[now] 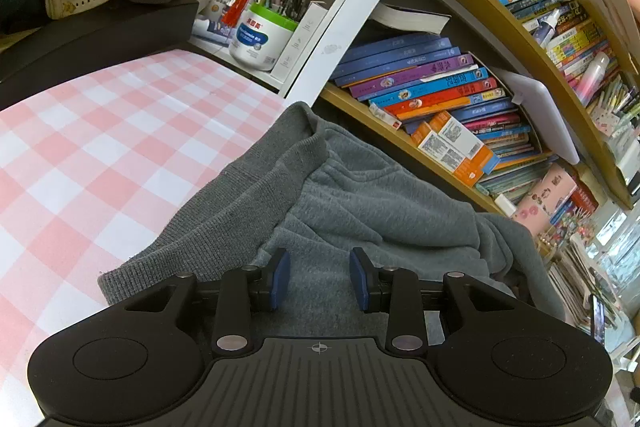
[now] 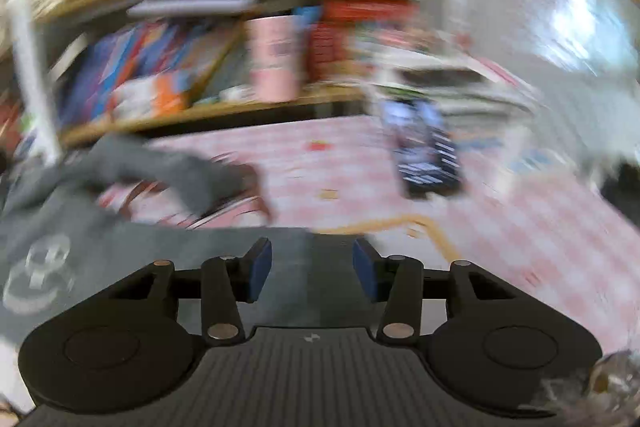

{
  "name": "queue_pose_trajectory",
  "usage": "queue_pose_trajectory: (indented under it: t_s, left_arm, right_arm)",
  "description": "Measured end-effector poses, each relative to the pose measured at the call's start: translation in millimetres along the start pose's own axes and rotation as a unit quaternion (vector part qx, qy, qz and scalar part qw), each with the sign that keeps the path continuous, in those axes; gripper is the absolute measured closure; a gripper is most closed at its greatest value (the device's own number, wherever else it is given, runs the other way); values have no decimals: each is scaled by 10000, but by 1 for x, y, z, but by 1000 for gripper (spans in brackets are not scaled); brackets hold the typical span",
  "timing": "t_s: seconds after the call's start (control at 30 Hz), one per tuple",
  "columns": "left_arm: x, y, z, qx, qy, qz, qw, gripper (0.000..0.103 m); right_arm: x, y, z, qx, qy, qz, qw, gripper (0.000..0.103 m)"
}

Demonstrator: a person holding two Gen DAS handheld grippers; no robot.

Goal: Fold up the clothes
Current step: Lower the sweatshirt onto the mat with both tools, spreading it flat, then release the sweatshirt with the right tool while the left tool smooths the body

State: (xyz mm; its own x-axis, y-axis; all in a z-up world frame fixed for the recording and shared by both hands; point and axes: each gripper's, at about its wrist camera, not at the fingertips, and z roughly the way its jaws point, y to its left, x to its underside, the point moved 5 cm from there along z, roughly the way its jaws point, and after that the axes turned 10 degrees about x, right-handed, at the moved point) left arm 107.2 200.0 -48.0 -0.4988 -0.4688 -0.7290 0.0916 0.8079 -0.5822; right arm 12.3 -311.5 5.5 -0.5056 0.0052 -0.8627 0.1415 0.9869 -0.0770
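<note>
Meanwhile, lying bunched on the checked cloth [image 1: 100,147] beside the bookshelf [image 1: 400,139]: grey sweater [image 1: 360,195]. Left gripper [image 1: 319,277] above it, parted, gripping nothing; right gripper [image 2: 312,273] likewise parted, view blurred.

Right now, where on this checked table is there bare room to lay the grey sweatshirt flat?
The widest bare patch of checked cloth lies left of the grey sweatshirt, bordered by the black box behind. The right wrist view, blurred, shows more bare cloth between sweatshirt and phone. It's crowded by the pen tub and bookshelf.
</note>
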Motion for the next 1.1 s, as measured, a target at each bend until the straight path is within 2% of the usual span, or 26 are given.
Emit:
queue_pose_trajectory:
  t_s: [0.13,0.33,0.53,0.73,0.77,0.87,0.93,1.1]
  left_arm:
    - [0,1,-1,33,-4,-41,10000,70]
    - [3,2,-7,-15,-55,-49,10000,70]
    - [4,2,-14,-68,-178,-93,9998,69]
    - [13,-6,-30,40,-249,-56,9997,71]
    - [15,-9,-32,135,-212,-44,9997,73]
    - [18,-17,-28,371,-46,-35,9993,73]
    - [14,-14,-22,274,15,-99,9996,73]
    - [5,10,-11,131,11,-670,9977,78]
  right_arm:
    - [4,45,12,-557,-14,-734,9957,61]
    - [12,71,27,-854,239,-1179,9891,61]
    - [26,48,46,-935,890,-581,9899,61]
    - [32,16,51,-474,775,-459,9948,67]
    - [32,10,53,-444,782,-384,9952,71]
    - [33,2,54,-496,788,-315,9952,72]
    - [34,5,52,-466,737,-441,9952,71]
    - [35,4,51,-516,675,-452,9954,68]
